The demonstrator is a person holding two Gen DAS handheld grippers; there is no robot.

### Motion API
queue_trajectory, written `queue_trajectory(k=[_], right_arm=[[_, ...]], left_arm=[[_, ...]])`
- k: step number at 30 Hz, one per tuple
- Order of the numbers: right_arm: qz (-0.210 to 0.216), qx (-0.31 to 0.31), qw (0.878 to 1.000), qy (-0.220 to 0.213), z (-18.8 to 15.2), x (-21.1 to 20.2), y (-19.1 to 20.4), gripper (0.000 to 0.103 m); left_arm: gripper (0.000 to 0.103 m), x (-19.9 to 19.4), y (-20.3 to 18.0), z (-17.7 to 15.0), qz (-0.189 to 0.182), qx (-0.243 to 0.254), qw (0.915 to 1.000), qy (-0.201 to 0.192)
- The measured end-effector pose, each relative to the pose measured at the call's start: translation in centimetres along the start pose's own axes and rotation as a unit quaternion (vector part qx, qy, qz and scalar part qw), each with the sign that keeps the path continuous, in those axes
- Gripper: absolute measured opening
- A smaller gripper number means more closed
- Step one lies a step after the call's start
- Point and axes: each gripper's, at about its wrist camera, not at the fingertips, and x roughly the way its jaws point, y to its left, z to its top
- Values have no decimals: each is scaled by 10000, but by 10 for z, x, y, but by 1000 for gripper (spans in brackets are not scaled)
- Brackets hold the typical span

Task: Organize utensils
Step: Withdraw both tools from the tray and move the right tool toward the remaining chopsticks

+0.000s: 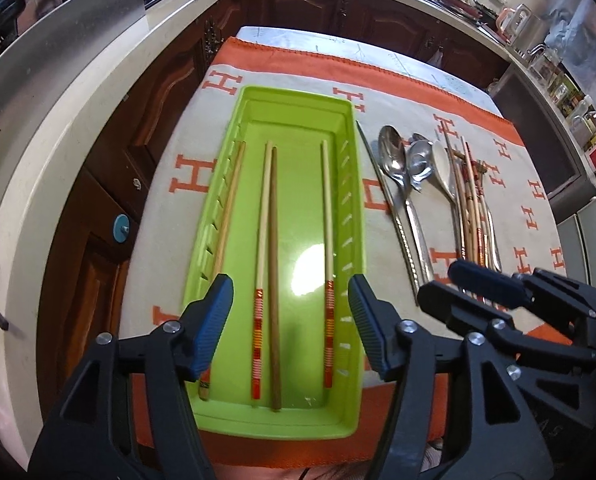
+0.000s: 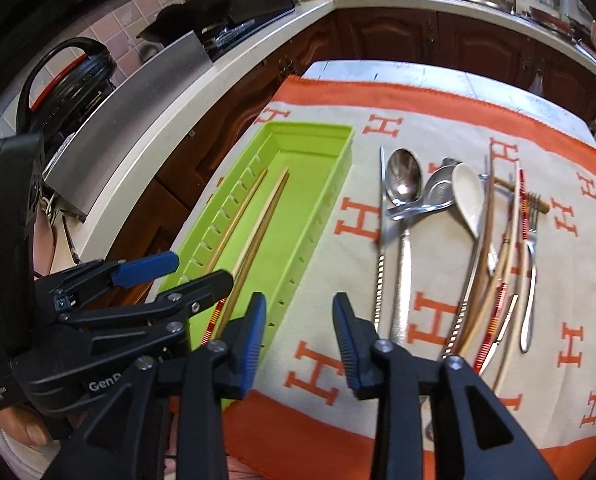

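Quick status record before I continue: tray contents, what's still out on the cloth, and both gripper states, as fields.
tray: light green plastic tray on the orange-and-cream H-patterned cloth
in tray: four chopsticks lying lengthwise, one plain dark wooden chopstick among them
still out: metal spoon, white ceramic spoon, metal fork, bundle of loose chopsticks, all right of the tray
left gripper: open, above the tray's near end, empty
right gripper: open, over the cloth, empty
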Motion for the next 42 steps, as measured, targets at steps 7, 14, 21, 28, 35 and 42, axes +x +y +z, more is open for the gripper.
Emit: queue_trajectory(k=[7, 14, 21, 28, 35, 42], right_arm=[[-104, -29, 9995, -309, -6, -17, -13, 37], [-281, 23, 9974, -666, -11, -35, -32, 37], [-491, 71, 9943, -949, -14, -52, -54, 37], [-465, 329, 9929, -1049, -16, -64, -82, 37], [-537, 611, 9913, -1037, -15, -66, -112, 37], [-563, 908, 9889, -1034, -13, -68, -143, 37]], left_arm=[[57, -3, -18, -7, -124, 82, 9999, -4], [57, -9, -44, -4, -320, 226, 9991, -132], [57, -2, -74, 2, -601, 259, 9978, 70], [62, 4, -103, 12, -729, 424, 9964, 123], [65, 9, -123, 24, -764, 587, 9953, 84], [65, 16, -135, 37, -671, 806, 9944, -109]])
